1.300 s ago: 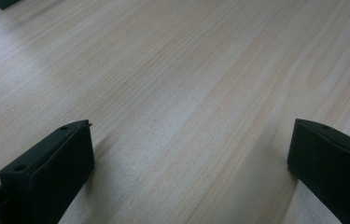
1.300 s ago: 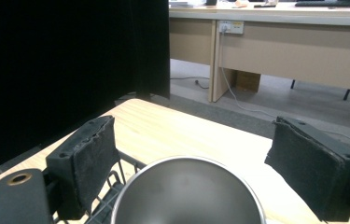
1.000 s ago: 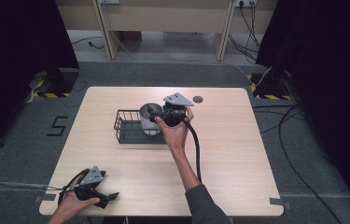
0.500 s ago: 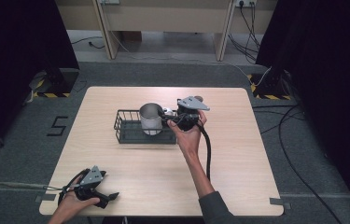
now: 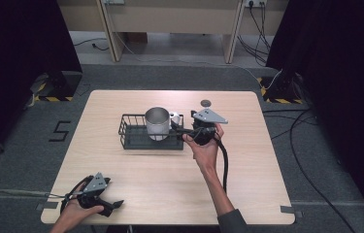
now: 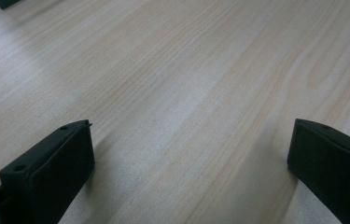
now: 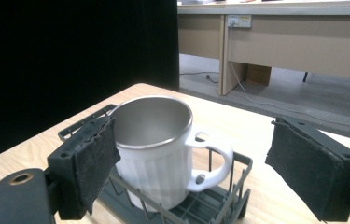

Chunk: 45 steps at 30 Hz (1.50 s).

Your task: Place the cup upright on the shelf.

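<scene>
A wooden table [image 5: 267, 145] stood on a grey floor, and near its middle sat a black wire basket [image 5: 130, 131]. A white mug [image 5: 158, 123] with a metal lining stood upright in the basket's right part, its handle turned toward 3 o'clock in the high view.

The right gripper [image 5: 182, 130] was held just beside the basket at its 3 o'clock side, level with the mug and pointing toward 9 o'clock. The right hand [image 5: 204, 148] held it from below, with the grey plate on top and the cable hanging down along the forearm. In the right gripper view its jaws stood wide apart, one pad [image 7: 93, 163] in front of the mug's left wall and the other well off to the right, beyond the basket's rim. Neither pad touched the mug or the basket, and nothing lay between them.

The left gripper [image 5: 114, 206] rested low at the table's 7 o'clock corner, well apart from the basket, held by the left hand [image 5: 75, 211]. In the left gripper view its jaws were spread wide over bare wood, holding nothing.

A small dark disc [image 5: 206, 102] lay on the table at about 1 o'clock from the basket, near the far edge.
</scene>
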Tool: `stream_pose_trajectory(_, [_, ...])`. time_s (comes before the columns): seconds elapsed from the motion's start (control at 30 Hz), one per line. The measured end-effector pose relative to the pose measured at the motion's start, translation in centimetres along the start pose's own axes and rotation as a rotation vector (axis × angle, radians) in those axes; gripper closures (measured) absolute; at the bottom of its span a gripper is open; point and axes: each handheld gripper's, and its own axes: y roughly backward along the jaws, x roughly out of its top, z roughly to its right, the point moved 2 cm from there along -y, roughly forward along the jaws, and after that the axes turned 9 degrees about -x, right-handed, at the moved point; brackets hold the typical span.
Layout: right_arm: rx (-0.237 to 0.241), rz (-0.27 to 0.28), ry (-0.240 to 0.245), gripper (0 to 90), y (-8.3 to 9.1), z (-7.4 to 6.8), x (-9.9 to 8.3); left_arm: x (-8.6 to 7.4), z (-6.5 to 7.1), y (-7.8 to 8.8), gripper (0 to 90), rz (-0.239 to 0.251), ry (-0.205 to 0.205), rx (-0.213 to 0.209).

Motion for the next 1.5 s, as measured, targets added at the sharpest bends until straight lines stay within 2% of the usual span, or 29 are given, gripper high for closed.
stream_pose_trajectory(0.27, [0.006,-0.008,-0.009,15.4,1.0,0.4,-1.3,-0.1,0.1,0.0,0.0,0.005,0.001,0.002])
stream_pose_trajectory(0.47, [-0.003,-0.015,0.008,15.4,1.9,0.8,-2.3,-0.1,0.1,0.0,0.0,0.003,-0.002,0.002])
stream_pose_trajectory(0.77, [0.009,-0.022,0.011,15.4,2.9,1.0,-3.2,-0.1,0.1,0.0,0.0,0.003,0.000,0.002])
stream_pose_trajectory(1.5, [0.047,-0.015,0.004,15.4,4.8,-0.2,-5.3,-0.1,0.1,0.0,0.0,0.003,0.000,0.002])
